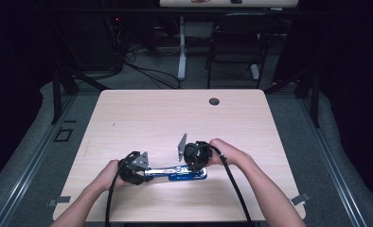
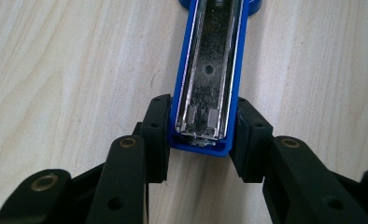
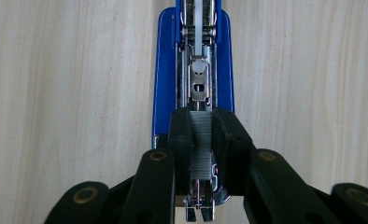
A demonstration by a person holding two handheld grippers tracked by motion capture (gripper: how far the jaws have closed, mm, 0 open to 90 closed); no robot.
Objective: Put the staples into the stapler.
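Note:
A blue stapler (image 1: 181, 173) lies opened out flat near the table's front edge. My left gripper (image 1: 146, 171) is at its left end. In the left gripper view its jaws (image 2: 203, 135) are shut on the tip of the stapler's blue lid (image 2: 210, 70), whose metal-lined inside faces up. My right gripper (image 1: 195, 166) hangs over the stapler's right part, pointing down. In the right gripper view the jaws (image 3: 201, 135) are shut on a grey strip of staples (image 3: 201, 144), held lengthwise over the metal magazine channel (image 3: 199, 86). I cannot tell whether the strip touches the channel.
The light wooden table (image 1: 175, 118) has a round cable hole (image 1: 214, 101) near its far edge. A black chair (image 1: 236, 42) and a white desk leg (image 1: 182, 47) stand on the floor beyond it, with cables beside them.

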